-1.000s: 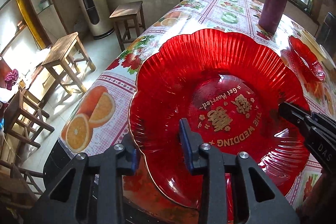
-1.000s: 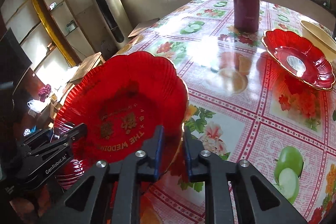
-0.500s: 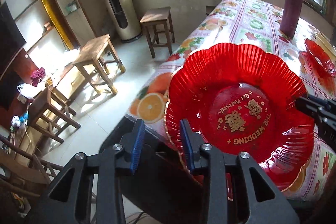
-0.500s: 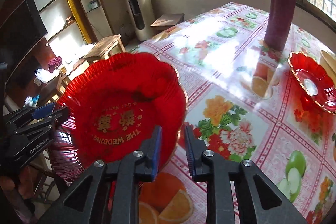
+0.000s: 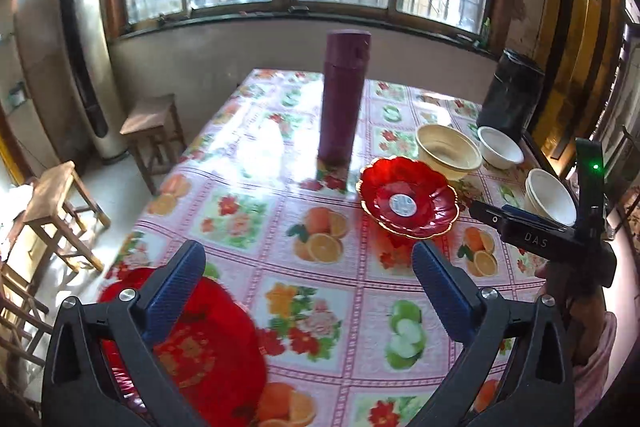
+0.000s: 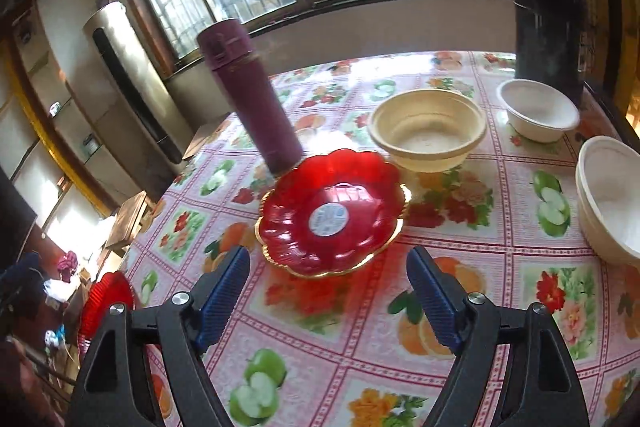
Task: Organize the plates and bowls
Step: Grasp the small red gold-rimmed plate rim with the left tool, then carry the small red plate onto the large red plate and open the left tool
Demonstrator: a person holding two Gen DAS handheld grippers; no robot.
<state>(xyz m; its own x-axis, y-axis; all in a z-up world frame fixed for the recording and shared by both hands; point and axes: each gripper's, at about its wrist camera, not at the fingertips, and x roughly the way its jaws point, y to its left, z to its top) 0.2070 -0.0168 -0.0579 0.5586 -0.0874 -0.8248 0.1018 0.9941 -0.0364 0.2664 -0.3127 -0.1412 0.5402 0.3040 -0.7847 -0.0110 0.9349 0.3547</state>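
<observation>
The large red wedding plate lies on the table's near left corner, under my left gripper, which is open and empty above it. The plate's edge also shows in the right wrist view. A small red scalloped plate sits mid-table. My right gripper is open and empty just in front of it; it also shows in the left wrist view. A cream bowl, a small white bowl and stacked white bowls stand behind and to the right.
A tall maroon flask stands behind the small plate. A black cylinder stands at the back right. Wooden stools are on the floor left of the table. The tablecloth has a fruit and flower print.
Both grippers have let go of the large red plate and opened wide. The plate now lies on the table's near left corner. Both views have swung toward the small red plate and the bowls.
</observation>
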